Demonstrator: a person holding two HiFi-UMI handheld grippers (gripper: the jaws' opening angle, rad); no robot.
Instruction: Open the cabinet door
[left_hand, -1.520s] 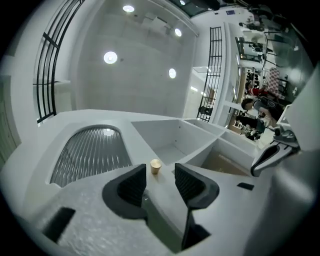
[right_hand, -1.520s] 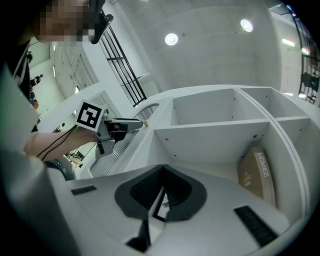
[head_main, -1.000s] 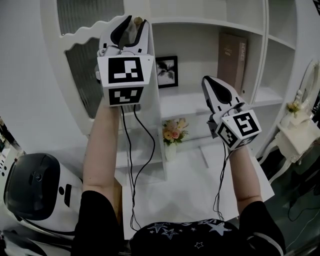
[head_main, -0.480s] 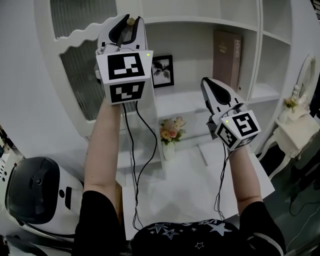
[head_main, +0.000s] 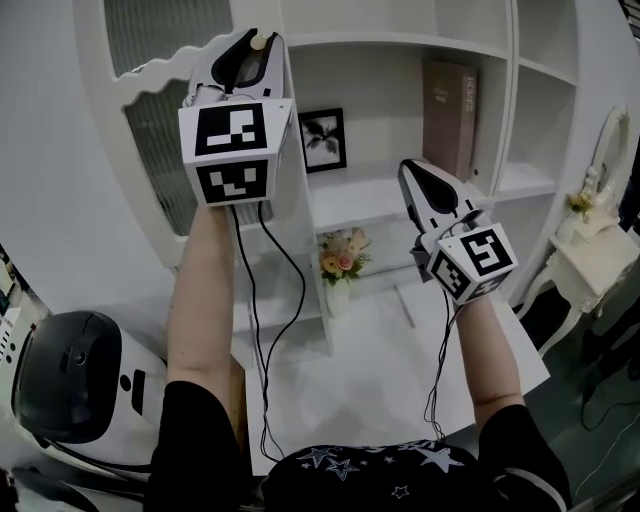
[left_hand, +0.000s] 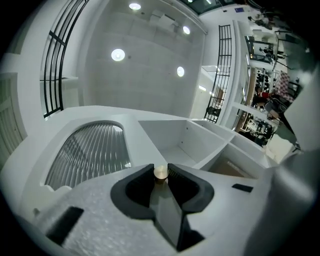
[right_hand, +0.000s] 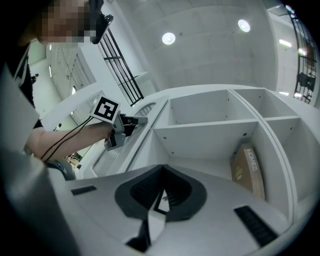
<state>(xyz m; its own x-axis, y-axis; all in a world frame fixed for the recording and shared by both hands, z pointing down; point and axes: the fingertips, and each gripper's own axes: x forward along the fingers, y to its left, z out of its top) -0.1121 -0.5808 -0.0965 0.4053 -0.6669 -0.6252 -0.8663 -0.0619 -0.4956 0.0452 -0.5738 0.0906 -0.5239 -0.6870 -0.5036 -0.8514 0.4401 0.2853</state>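
The left tongs (head_main: 260, 45) reach upward and have just been closing on the small brass knob (left_hand: 160, 172) at the free edge of the door (head_main: 160, 135). They now pinch it between the pads, a sensible hold, since the knob looks like the only purchase on this white, ribbed-glass door. The door sits at the upper left of the shelves (head_main: 400, 195). Its free edge seems to stand a little out from them, though I cannot tell how far. The right tongs (right_hand: 162, 172) hang well apart to the right, pressed together with nothing in them, probably kept clear so the door can swing. I judge that the grip is made and the pull is what remains. The open shelves hold a picture (head_main: 323, 140), a book (head_main: 452, 115) standing upright and, lower down, flowers (head_main: 342, 262) in a vase. A white desk (head_main: 380, 380) lies below them. The room is pale and bright, with round ceiling lamps (left_hand: 118, 54) and black railings (left_hand: 54, 70).
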